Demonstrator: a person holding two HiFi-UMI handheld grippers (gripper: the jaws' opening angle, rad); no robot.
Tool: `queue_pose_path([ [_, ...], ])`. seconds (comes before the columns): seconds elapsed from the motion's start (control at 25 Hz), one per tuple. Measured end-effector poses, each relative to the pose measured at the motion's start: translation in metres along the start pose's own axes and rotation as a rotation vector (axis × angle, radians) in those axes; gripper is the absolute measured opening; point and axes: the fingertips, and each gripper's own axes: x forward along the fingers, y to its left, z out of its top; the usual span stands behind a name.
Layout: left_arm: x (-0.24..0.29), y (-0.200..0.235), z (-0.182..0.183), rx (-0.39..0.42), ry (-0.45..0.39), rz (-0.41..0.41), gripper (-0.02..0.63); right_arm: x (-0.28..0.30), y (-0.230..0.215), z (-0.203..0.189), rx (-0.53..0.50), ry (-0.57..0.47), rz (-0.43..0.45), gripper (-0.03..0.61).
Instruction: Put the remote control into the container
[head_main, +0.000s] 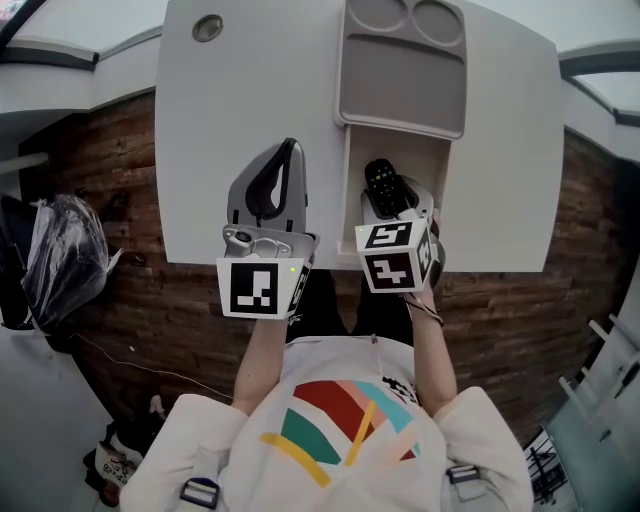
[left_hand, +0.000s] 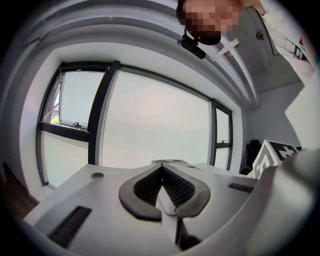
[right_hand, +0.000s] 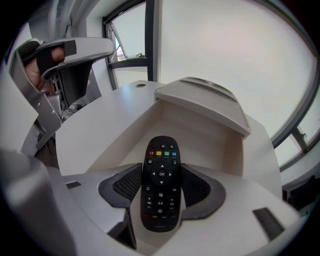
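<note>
A black remote control with coloured buttons is clamped between the pads of my right gripper. The remote's top end points forward over the open rectangular container sunk into the white table. The remote hangs above the container's near end, and I cannot tell if it touches the bottom. My left gripper is shut with nothing between its pads, over the table left of the container.
The container's grey lid, with two round recesses, lies slid back beyond the opening. A round grommet sits at the table's far left. A black bag stands on the floor at left. Windows fill the left gripper view.
</note>
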Motion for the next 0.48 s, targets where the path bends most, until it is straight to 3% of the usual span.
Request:
queue_pose_path([
  [0.48,0.007,0.0,0.002,0.001,-0.005,0.0,0.008,-0.001,0.001,0.02,-0.012,-0.118,-0.01,0.242],
])
